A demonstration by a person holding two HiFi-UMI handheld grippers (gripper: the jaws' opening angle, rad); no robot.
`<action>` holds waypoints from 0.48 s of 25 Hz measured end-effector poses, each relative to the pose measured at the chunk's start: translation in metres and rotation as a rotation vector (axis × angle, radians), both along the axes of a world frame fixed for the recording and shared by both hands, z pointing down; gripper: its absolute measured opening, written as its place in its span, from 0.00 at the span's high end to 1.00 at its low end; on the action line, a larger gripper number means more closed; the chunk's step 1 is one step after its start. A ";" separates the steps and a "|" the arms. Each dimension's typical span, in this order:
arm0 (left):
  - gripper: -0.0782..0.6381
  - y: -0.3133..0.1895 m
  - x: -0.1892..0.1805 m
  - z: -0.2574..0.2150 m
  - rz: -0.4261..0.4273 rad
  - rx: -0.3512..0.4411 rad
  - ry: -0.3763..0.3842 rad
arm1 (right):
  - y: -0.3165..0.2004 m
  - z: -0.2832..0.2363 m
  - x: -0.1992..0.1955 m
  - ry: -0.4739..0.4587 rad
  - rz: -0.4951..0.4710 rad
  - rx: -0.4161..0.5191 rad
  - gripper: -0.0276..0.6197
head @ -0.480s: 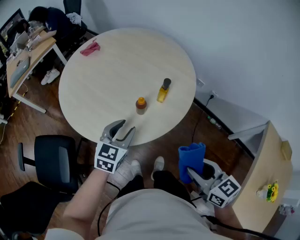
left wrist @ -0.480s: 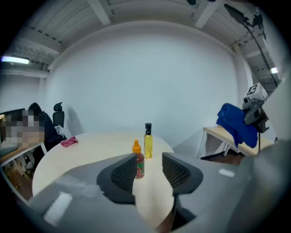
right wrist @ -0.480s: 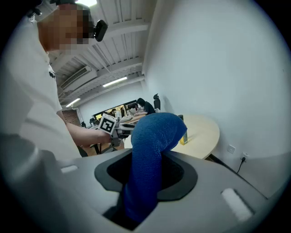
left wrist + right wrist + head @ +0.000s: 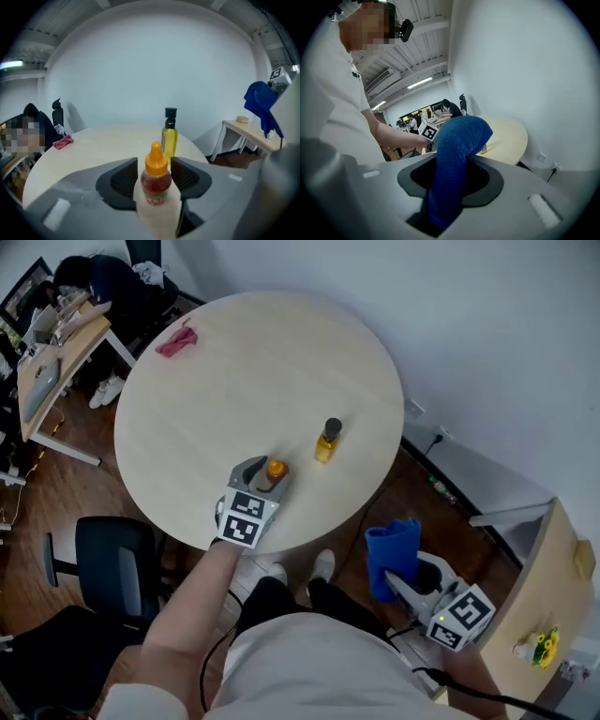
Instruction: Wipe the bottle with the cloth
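At the table's [image 4: 244, 362] near edge, your left gripper [image 4: 261, 472] straddles the bottle [image 4: 155, 180], jaws apart with only slim gaps either side. The bottle stands upright, with a yellow bottle [image 4: 327, 442] just beyond it. Off the table's near right edge, your right gripper [image 4: 412, 589] is clamped on the cloth [image 4: 392, 554]. This looks like the grasping step: close squarely on the bottle's body, below the cap, then bring the cloth across to it.
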State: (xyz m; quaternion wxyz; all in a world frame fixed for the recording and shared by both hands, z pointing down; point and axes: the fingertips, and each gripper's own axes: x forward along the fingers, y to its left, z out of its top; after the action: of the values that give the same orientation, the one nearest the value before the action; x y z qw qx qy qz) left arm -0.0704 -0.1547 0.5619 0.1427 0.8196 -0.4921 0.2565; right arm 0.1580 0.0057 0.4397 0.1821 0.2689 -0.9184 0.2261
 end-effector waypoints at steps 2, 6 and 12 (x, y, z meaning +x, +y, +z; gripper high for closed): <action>0.62 -0.009 0.004 0.003 0.006 0.021 -0.025 | -0.012 0.008 0.007 0.004 -0.014 -0.007 0.72; 0.67 -0.009 0.009 0.004 0.034 0.018 -0.021 | -0.024 0.017 0.012 0.024 -0.013 -0.014 0.72; 0.67 0.010 0.014 -0.056 0.113 0.009 0.145 | -0.046 -0.016 -0.009 -0.034 0.055 0.067 0.72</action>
State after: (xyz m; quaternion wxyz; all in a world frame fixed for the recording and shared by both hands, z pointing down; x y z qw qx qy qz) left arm -0.0560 -0.1447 0.5056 0.1596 0.8630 -0.4347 0.2018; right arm 0.1489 -0.0403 0.4235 0.1510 0.2963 -0.9206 0.2045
